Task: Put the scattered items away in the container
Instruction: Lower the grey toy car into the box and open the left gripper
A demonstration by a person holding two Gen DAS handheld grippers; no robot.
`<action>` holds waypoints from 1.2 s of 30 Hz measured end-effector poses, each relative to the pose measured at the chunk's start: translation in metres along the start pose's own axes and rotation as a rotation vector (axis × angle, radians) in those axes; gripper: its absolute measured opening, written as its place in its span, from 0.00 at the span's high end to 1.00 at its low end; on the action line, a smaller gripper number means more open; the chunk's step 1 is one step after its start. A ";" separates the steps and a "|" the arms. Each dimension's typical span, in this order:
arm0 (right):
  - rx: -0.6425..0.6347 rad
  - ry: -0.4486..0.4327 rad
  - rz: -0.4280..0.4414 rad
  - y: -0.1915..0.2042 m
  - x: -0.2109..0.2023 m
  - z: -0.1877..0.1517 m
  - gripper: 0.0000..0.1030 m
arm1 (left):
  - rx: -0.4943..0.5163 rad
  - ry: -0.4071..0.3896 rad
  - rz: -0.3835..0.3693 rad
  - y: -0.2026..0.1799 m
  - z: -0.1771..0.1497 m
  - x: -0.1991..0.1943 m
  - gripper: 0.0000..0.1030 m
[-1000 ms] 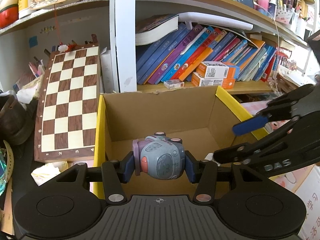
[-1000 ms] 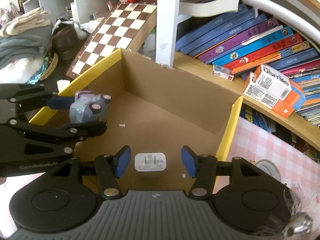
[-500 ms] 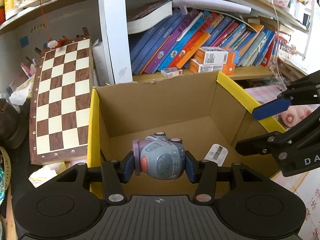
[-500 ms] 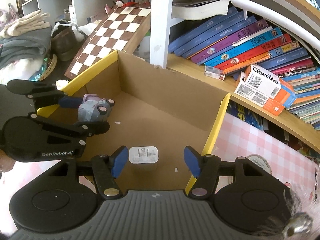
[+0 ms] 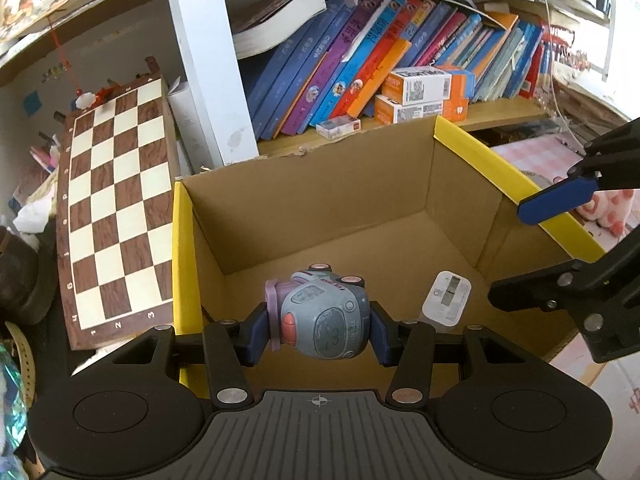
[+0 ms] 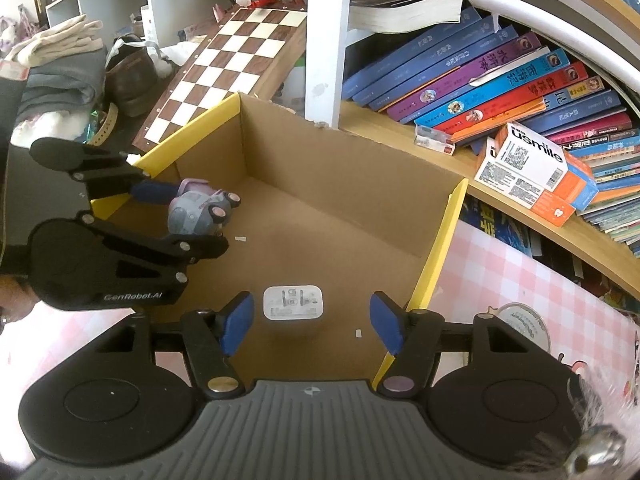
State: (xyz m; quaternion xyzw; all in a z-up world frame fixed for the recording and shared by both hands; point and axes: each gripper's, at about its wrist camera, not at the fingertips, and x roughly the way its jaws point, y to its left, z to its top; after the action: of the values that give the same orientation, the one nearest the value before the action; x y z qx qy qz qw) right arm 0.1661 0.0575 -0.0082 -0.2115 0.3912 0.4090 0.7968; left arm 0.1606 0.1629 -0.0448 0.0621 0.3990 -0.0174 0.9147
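Your right gripper (image 6: 312,322), jaws just widened, leaves the white charger (image 6: 293,303) boxed; your left gripper (image 5: 320,334) clamps the toy (image 5: 320,320).

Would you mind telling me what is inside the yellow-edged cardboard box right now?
A white plug-in charger lies on the floor of the cardboard box, with a few paper scraps. The grey-and-purple toy is held above the floor, not resting. The nearest floor strip is hidden behind the hand-held grippers' bodies.
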 end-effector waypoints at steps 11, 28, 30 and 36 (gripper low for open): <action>0.011 0.008 0.002 -0.001 0.002 -0.002 0.39 | 0.076 0.018 0.028 -0.005 0.000 0.006 0.52; 0.009 0.017 0.008 0.001 0.004 -0.002 0.39 | 0.114 0.015 0.021 -0.010 0.003 0.010 0.52; 0.009 0.017 0.008 0.001 0.004 -0.002 0.39 | 0.116 0.017 0.016 -0.011 0.003 0.011 0.52; 0.012 0.019 0.006 0.001 0.004 -0.003 0.39 | 0.116 0.019 0.011 -0.011 0.003 0.011 0.52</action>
State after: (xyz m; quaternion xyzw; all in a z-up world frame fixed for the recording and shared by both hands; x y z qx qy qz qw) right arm 0.1657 0.0578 -0.0132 -0.2094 0.4018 0.4071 0.7930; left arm 0.1694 0.1516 -0.0521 0.1173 0.4054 -0.0347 0.9059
